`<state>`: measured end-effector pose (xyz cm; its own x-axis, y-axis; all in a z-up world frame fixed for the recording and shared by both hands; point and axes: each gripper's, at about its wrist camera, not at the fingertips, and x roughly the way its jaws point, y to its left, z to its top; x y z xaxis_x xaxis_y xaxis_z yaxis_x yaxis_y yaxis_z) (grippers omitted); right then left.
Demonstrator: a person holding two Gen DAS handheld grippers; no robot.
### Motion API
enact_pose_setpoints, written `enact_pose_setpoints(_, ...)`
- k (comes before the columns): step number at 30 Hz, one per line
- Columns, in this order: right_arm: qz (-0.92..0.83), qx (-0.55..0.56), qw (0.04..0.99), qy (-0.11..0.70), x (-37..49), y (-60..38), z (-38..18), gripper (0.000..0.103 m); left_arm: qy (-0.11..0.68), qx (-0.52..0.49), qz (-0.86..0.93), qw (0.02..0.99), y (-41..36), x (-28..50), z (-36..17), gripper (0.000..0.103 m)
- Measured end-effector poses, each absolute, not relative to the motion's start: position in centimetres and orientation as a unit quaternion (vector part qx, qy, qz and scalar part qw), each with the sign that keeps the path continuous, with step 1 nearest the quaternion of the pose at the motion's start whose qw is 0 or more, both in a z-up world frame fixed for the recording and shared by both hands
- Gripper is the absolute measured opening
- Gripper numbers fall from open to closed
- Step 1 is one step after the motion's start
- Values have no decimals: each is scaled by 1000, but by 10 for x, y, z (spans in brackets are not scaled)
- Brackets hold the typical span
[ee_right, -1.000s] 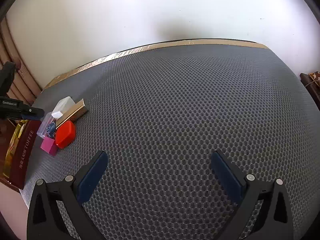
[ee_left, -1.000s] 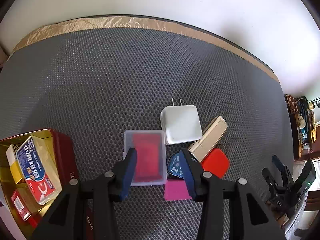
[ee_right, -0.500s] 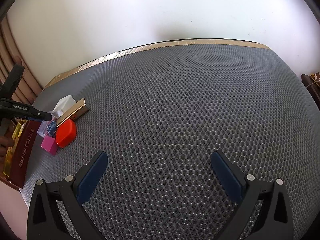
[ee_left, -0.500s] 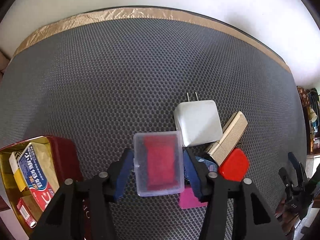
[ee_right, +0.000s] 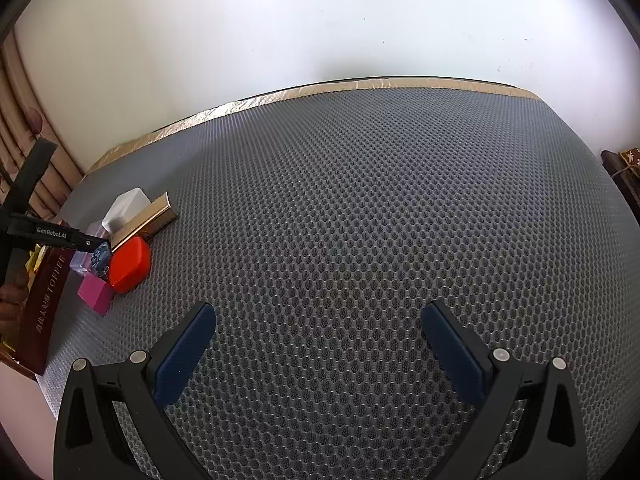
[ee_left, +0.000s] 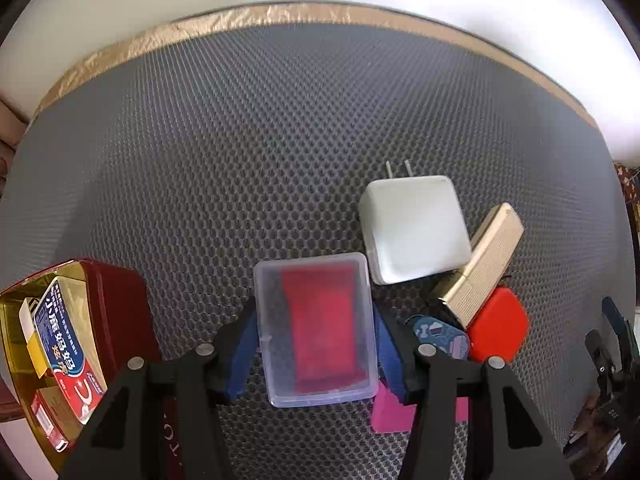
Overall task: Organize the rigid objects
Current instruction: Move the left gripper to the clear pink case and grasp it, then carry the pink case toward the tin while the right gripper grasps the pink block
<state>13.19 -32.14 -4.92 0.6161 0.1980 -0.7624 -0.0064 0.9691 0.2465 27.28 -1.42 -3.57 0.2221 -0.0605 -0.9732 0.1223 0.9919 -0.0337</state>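
Left gripper (ee_left: 316, 336), pointing steeply down at the grey honeycomb mat (ee_left: 248, 152). Its two blue pads (ee_left: 240, 354) flank the long sides of a clear plastic case (ee_left: 316, 328) with a red insert; the jaws are parted and stand at the case's width, though whether the pads actually press its walls cannot be told from this view. The case's long axis runs along the gripper's line of sight, so the jaws span its short axis. This is the relation on which the coming move depends: closing across the narrow dimension would probably give a square, stable hold.

Just to the right of the case lie a white plug adapter (ee_left: 416, 228), prongs pointing away, touching a ribbed gold box (ee_left: 486, 264); nearer the gripper are a red rounded object (ee_left: 496, 328), a small blue patterned item (ee_left: 438, 334) and a magenta block (ee_left: 390, 410), all crowded together. To the left of the gripper stands an open maroon tin (ee_left: 120, 300) with a gold interior, already holding small cartons; it is the likely destination.

Right gripper (ee_right: 320, 344), jaws wide apart and empty, hangs over bare mat, well apart from the cluster. The left hand is much the nearer to the case.
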Motion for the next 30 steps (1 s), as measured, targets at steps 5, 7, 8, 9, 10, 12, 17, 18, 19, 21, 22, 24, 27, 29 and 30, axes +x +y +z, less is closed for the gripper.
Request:
enact_pose_setpoints(5,56,106,892,436,133,-320,-50,103,590,-11,-68,804,-5,238,-10,55)
enact_pose_setpoints(7,58,107,892,435,133,-320,-50,103,580,-22,-76,811,-3,224,2,55)
enact_pose_setpoints(8,62,108,892,434,133,-320,-49,103,576,-29,-82,813,1,217,9,55)
enact_pose_setpoints(9,73,109,892,433,132,-319,-49,103,571,-38,-88,815,4,208,15,55)
enact_pose_setpoints(10,92,110,891,430,132,-318,-48,101,567,-45,-93,817,8,197,22,55)
enact_pose_setpoints(12,137,103,891,420,128,-312,-43,92,560,-57,-101,820,13,180,32,55)
enact_pose_setpoints(17,303,46,860,407,121,-260,-12,76,543,-67,-117,829,23,126,53,55)
enact_pose_setpoints(18,340,31,848,405,121,-243,-4,74,541,-66,-116,830,24,115,48,55)
enact_pose_setpoints(19,363,20,839,405,122,-230,2,74,540,-67,-118,831,23,107,49,55)
enact_pose_setpoints(21,404,-7,816,412,129,-200,11,70,541,-74,-117,830,25,104,43,55)
enact_pose_setpoints(22,420,-28,806,416,132,-183,13,66,540,-78,-114,830,28,99,43,55)
enact_pose_setpoints(24,440,-66,789,423,140,-158,13,59,540,-88,-112,830,39,85,45,55)
enact_pose_setpoints(27,451,-100,771,438,148,-134,7,54,539,-101,-102,830,54,73,45,55)
enact_pose_setpoints(29,446,-122,767,444,153,-123,3,47,537,-108,-99,831,62,68,46,55)
enact_pose_setpoints(30,445,-124,766,447,156,-122,1,44,535,-112,-96,832,68,66,46,55)
